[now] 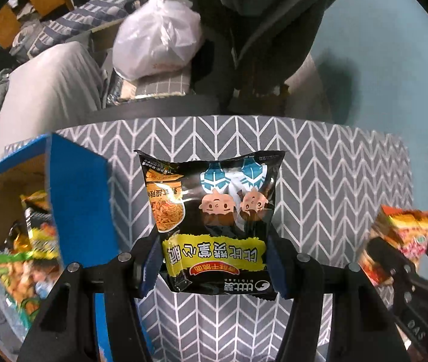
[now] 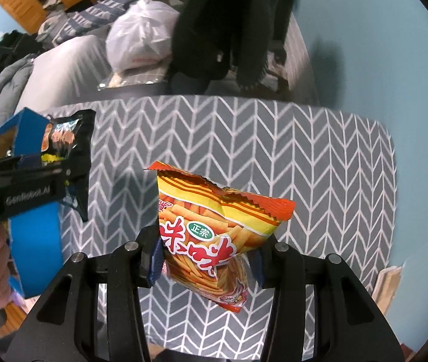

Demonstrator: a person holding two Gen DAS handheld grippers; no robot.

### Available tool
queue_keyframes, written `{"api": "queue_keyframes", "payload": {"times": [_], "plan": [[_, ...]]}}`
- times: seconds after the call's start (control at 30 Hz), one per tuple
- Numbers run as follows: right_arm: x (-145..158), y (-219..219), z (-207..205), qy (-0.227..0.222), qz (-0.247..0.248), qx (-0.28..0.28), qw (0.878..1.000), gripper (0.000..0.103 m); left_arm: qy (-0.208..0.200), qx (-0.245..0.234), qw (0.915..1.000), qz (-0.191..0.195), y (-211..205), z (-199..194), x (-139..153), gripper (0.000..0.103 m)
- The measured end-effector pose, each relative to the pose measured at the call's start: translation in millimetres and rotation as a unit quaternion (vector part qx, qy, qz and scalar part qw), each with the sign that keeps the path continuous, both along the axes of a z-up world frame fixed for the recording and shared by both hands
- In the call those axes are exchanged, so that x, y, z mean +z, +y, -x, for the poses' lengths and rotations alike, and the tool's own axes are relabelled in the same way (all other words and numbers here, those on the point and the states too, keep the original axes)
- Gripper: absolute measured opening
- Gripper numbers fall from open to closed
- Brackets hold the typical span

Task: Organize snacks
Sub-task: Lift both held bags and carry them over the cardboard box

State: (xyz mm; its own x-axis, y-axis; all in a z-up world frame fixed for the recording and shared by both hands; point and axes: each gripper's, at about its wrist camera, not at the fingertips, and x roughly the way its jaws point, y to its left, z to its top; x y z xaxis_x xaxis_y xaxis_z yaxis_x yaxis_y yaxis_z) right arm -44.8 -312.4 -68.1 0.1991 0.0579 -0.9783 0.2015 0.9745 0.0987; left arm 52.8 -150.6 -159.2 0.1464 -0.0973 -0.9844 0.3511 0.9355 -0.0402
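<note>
My left gripper (image 1: pixel 214 264) is shut on a black snack bag (image 1: pixel 214 220) with cartoon faces and a yellow band, held above the grey herringbone table (image 1: pixel 334 169). It also shows in the right wrist view (image 2: pixel 66 150). My right gripper (image 2: pixel 206 259) is shut on an orange and yellow snack bag (image 2: pixel 214 232) above the table (image 2: pixel 319 157); that bag shows at the right in the left wrist view (image 1: pixel 401 238). A blue cardboard box (image 1: pixel 75 199) with several snack packets (image 1: pixel 24 253) inside stands at the left, close beside the left gripper.
Beyond the table's far edge are a white plastic bag (image 1: pixel 156 36), a dark coat on a chair (image 1: pixel 268 30) and grey bedding (image 1: pixel 42 90). The blue box (image 2: pixel 36 235) stands at the table's left edge. Light blue floor (image 2: pixel 394 60) lies to the right.
</note>
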Motion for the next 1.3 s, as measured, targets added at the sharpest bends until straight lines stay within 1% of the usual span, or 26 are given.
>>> {"api": "queue_keyframes", "payload": {"times": [0.07,0.23,0.37,0.53,0.83,1.03,1.3], "plan": [[11,7,-2,-0.006,0.002,0.008,1.0,0.045,-0.015,-0.003,0.9999,0.007,7,8,17,0.061],[32,23,-9,-0.023,0.003,0.028,0.999,0.045,-0.044,-0.004,0.9989,0.015,27,17,47,0.061],[44,40,-16,-0.035,0.0,0.045,0.998,0.045,-0.062,0.004,0.9978,0.022,47,20,66,0.061],[57,67,-26,-0.048,-0.011,0.068,0.996,0.045,-0.072,0.022,0.9968,0.026,72,21,80,0.061],[69,120,-45,-0.063,-0.023,0.114,0.991,0.045,-0.089,0.063,0.9937,0.026,124,15,97,0.061],[71,153,-56,-0.066,-0.037,0.14,0.987,0.045,-0.084,0.097,0.9914,0.024,166,12,97,0.061],[67,200,-75,-0.065,-0.059,0.172,0.981,0.045,-0.088,0.137,0.9865,0.018,220,5,98,0.061]]}}
